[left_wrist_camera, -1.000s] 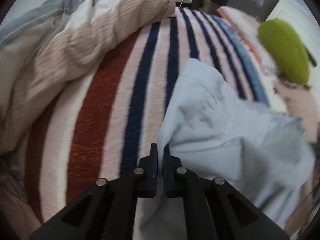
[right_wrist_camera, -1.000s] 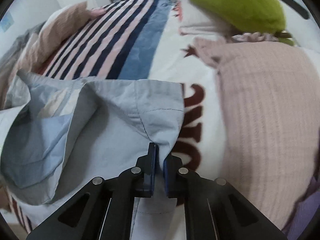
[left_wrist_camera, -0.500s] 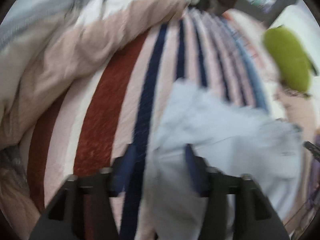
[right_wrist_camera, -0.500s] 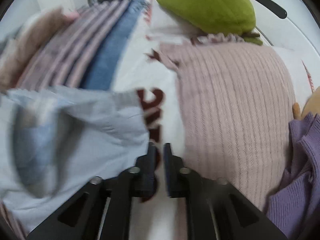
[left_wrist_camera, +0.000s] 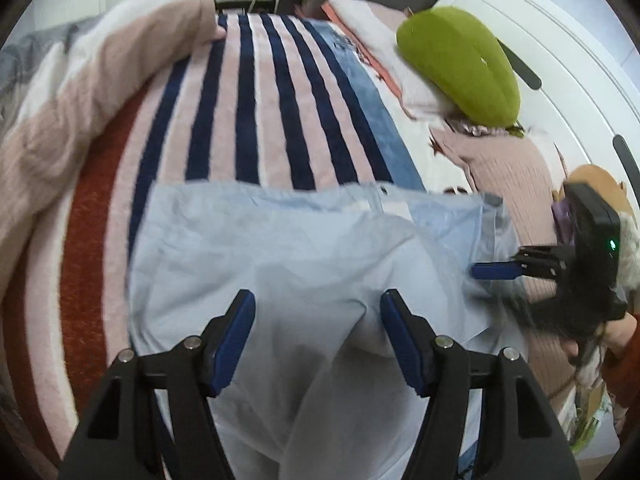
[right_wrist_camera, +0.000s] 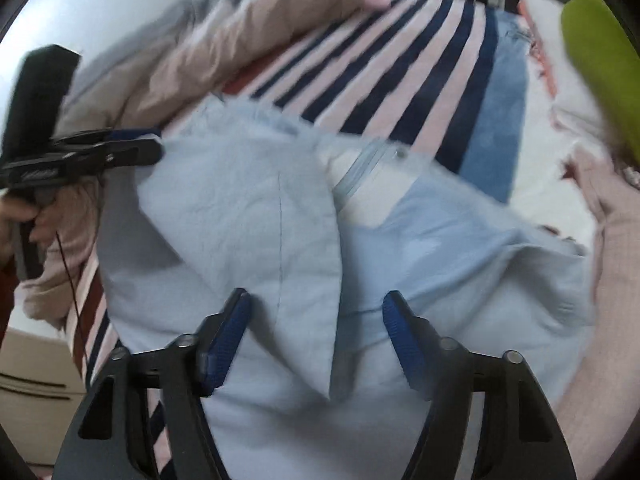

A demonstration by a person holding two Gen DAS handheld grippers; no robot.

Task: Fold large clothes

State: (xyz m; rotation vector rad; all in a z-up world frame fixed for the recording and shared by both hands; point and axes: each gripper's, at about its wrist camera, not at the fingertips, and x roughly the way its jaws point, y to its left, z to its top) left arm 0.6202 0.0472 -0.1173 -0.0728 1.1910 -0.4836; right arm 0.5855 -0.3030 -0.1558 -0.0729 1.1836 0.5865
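The light blue garment (left_wrist_camera: 280, 264) lay crumpled on the striped blanket (left_wrist_camera: 256, 92) of the bed, filling the lower centre of both wrist views. In the left wrist view the left claw (left_wrist_camera: 316, 336) stood apart over the cloth, its blue pads (left_wrist_camera: 234, 340) gripping nothing. At the right edge of that frame the right claw (left_wrist_camera: 496, 270) showed side-on, held by a hand (left_wrist_camera: 616, 336) in a rust sleeve. The right wrist view showed the right claw (right_wrist_camera: 316, 336) with a clear gap between its pads; its jaws were closing, the fabric lying beneath them rather than pinched. Only this view (blurred as it was) caught the garment's pale inner lining and snap (right_wrist_camera: 400, 154), and the left claw (right_wrist_camera: 136, 148) at the left edge. The green cushion (left_wrist_camera: 460, 64) sat fully visible in the left view's upper right, beside a pink knit (left_wrist_camera: 508, 168).
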